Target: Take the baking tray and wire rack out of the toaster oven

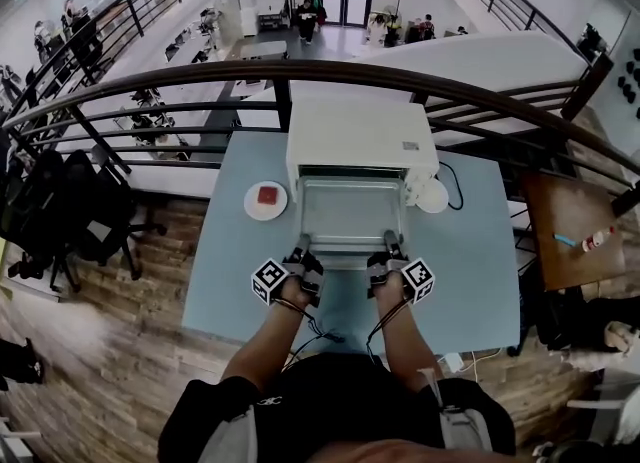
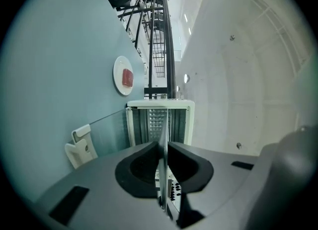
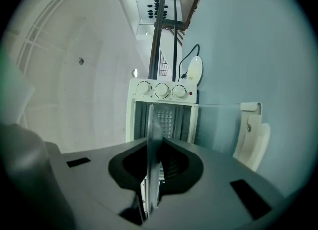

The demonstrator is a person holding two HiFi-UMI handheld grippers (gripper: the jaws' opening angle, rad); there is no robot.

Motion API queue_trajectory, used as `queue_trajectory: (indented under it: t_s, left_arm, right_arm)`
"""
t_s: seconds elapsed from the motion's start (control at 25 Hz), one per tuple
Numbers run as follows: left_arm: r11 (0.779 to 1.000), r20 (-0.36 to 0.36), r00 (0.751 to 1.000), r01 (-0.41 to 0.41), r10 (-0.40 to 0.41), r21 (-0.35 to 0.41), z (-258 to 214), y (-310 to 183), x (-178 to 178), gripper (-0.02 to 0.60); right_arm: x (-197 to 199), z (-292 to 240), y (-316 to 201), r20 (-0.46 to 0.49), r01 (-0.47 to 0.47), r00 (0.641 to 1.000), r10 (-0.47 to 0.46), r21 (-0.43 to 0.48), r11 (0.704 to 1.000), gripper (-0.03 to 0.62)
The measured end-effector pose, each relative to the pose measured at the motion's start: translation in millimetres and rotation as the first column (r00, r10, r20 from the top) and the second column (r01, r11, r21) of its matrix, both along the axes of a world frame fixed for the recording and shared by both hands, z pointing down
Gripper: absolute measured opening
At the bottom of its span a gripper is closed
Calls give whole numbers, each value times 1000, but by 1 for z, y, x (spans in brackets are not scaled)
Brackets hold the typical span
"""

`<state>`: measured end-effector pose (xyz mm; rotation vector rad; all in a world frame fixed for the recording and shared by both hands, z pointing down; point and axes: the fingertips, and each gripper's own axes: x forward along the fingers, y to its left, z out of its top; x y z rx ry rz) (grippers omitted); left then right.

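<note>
Holding the tray (image 1: 350, 213) by its near rim, the left gripper (image 1: 300, 259) and right gripper (image 1: 388, 251) sit at lower centre of the head view. The tray projects from the mouth of the oven (image 1: 360, 136), above the lowered door, on the surface (image 1: 470, 251). Count: one oven, one tray, two grippers, one plate (image 1: 266, 200) left of the oven. No rack can be made out.

Left gripper view: the jaws pinch the tray's thin rim, seen edge-on at centre frame. One plate is at upper left, one door handle (image 2: 79, 147) at lower left.

Right gripper view: the jaws are likewise clamped on the tray rim. Three knobs (image 3: 161, 91) show at centre.

Handling, as judged: thin sheet metal, stiff, light, smooth and liable to slip. Grip the rim at two spaced points and keep it level.
</note>
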<state>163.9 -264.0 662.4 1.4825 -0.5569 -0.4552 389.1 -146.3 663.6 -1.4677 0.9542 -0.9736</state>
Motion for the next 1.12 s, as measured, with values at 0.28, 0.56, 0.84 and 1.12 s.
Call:
queue_trajectory:
  t_s: [0.28,0.56,0.84,1.12]
  left_arm:
    - [999,-12,999,-30,30,31,-16,14,-23,57]
    - [998,-20,1000,-11,13,67,-30,13,-57,57]
    - [996,-16,999,38,-37,76,-31,6,-109,55]
    - [988,-17,991,137,-136,76,-28,-3,-174,57]
  right_arm:
    - [-23,-16,11,0,15,1000,-15,20,1000,28]
    - [-54,-29,3,-25,66,998,-65,35,997,26]
    - [-100,-30,-20,-24,135,991,-134,47,990,25]
    - [-157,-30,-51,-31,247,969,-245,42,968,25]
